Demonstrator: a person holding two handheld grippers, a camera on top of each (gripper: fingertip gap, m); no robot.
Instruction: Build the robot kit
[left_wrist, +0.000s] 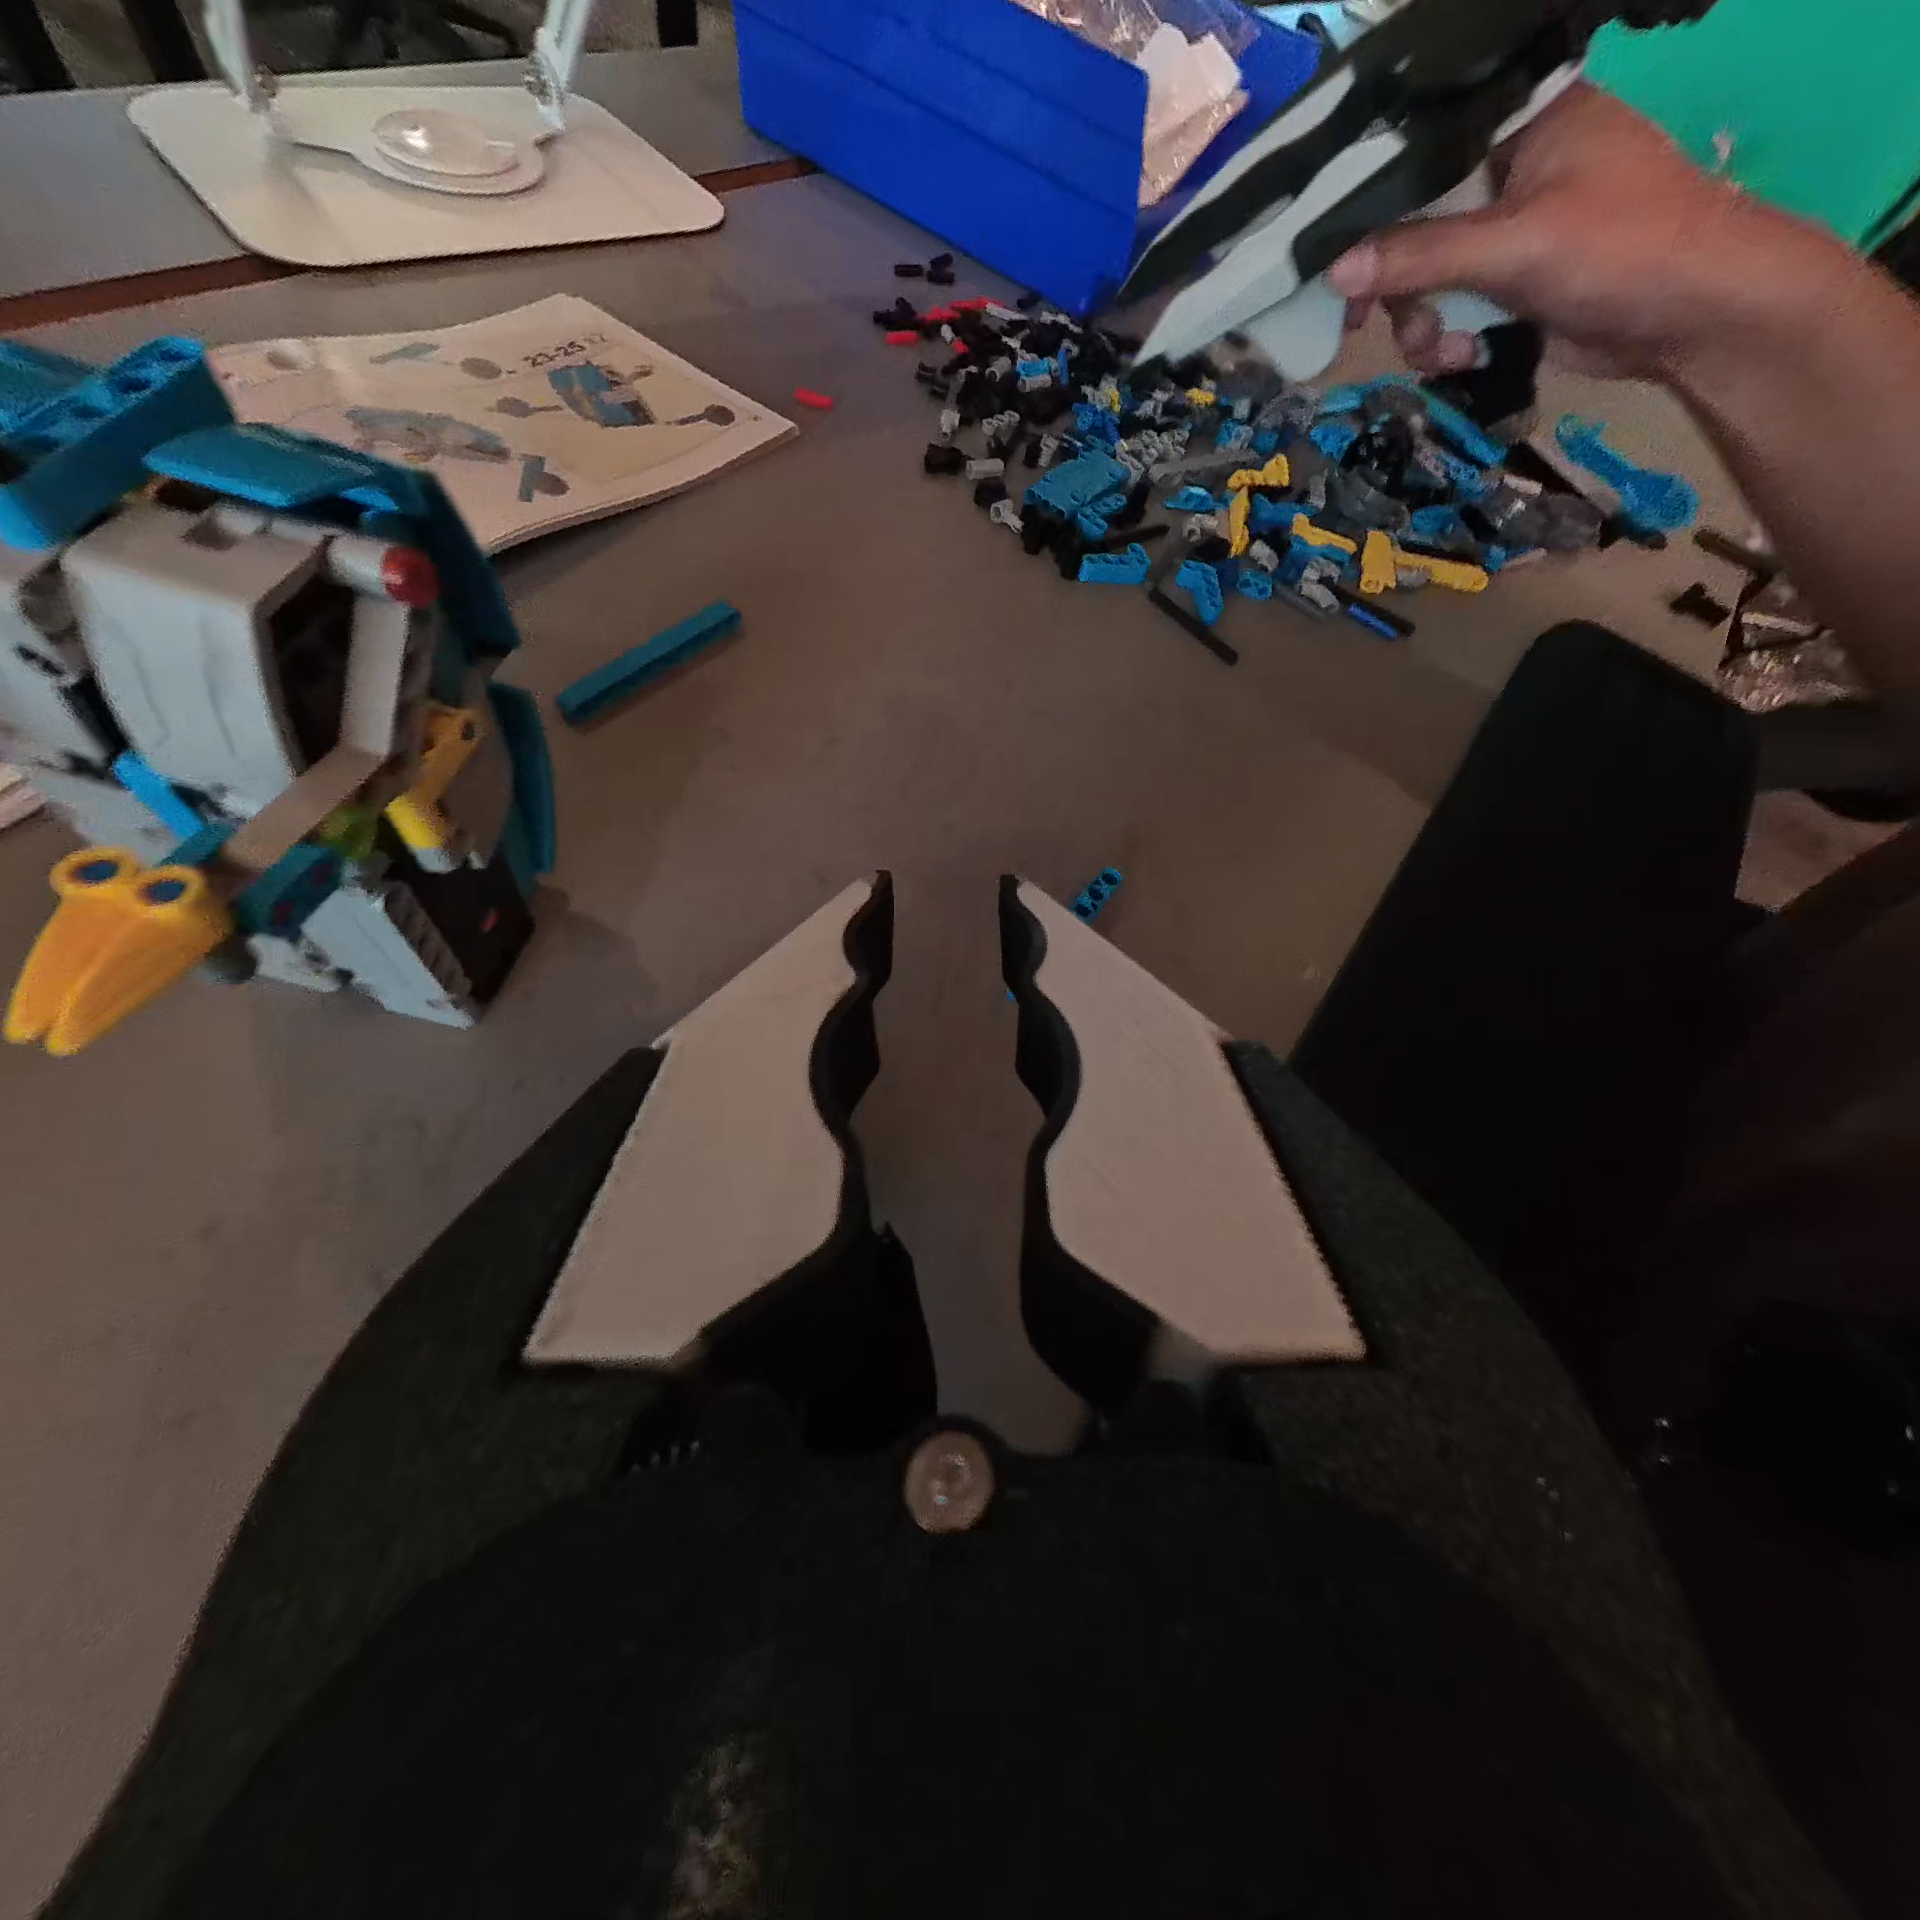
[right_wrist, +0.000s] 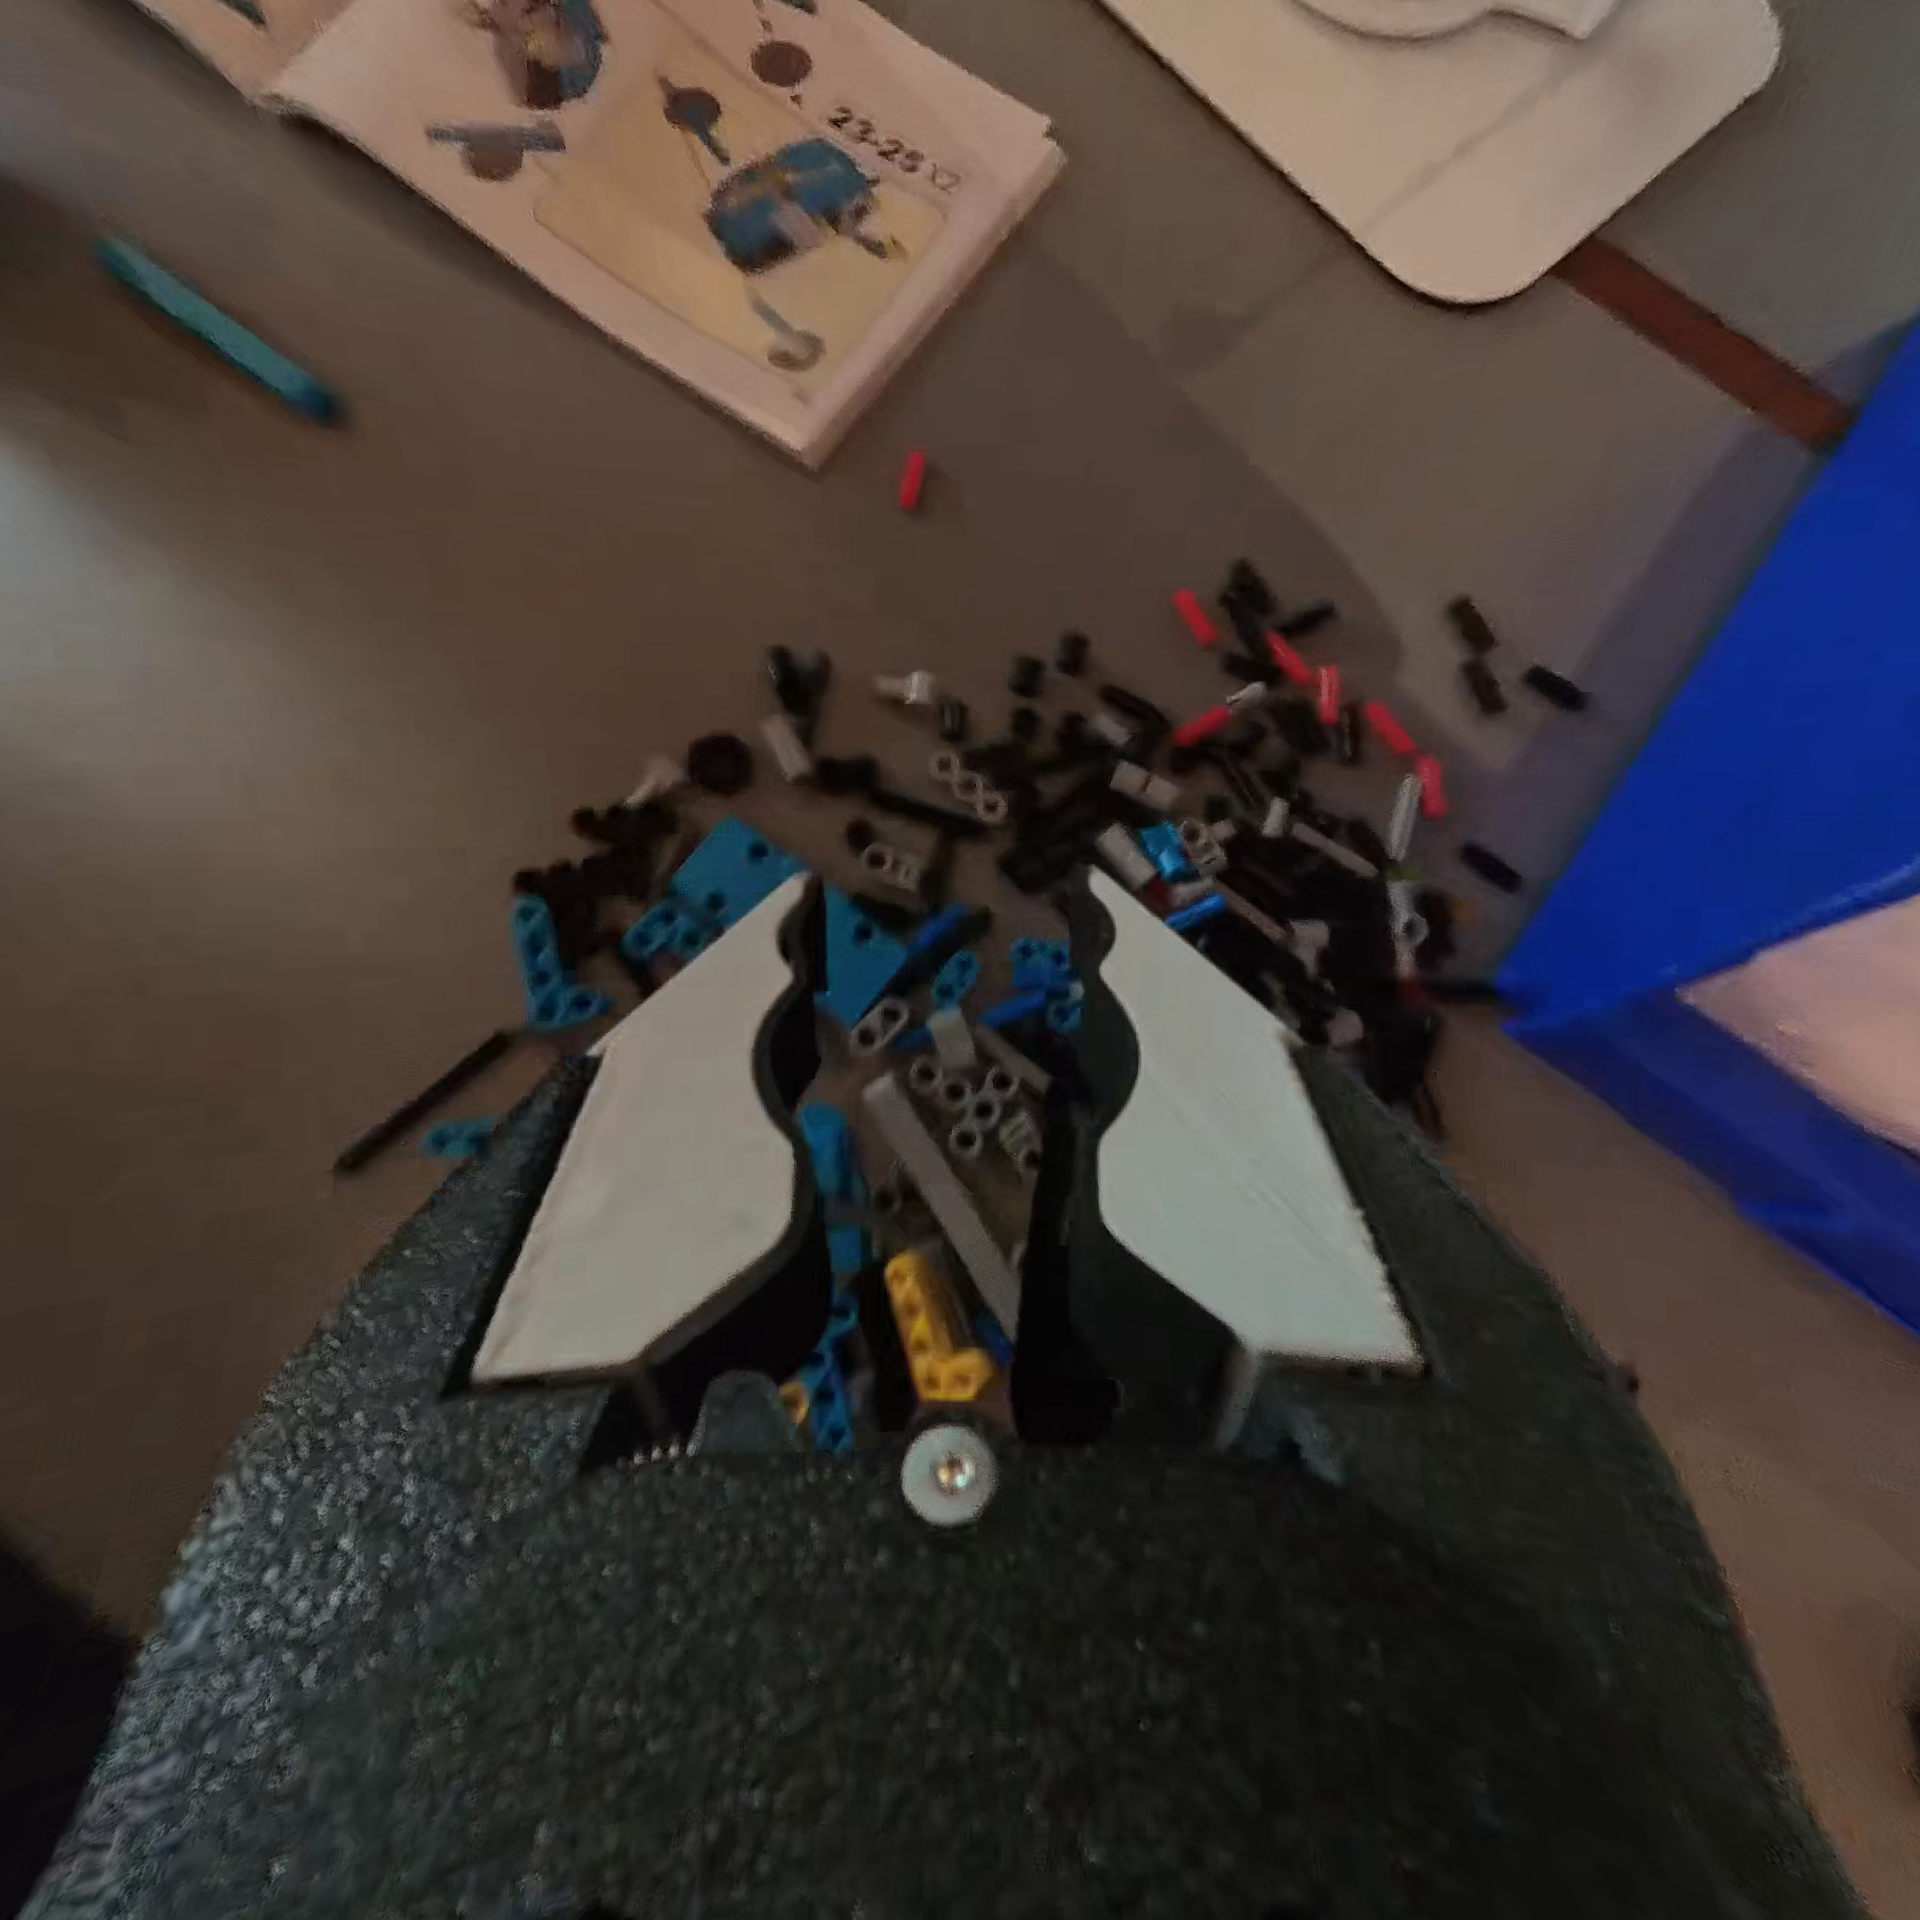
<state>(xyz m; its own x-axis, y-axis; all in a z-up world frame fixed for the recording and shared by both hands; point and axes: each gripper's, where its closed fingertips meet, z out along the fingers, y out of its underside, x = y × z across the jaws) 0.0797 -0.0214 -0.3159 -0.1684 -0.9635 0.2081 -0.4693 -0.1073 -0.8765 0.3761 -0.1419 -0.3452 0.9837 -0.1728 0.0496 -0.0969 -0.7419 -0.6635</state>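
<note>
Grey table | left gripper narrow, empty, over bare top | right gripper wide above brick pile

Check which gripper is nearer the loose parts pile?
Right. The right gripper hangs open just over the parts pile, pieces showing between its fingers. The left gripper is open over bare table, well short of the pile.
</note>
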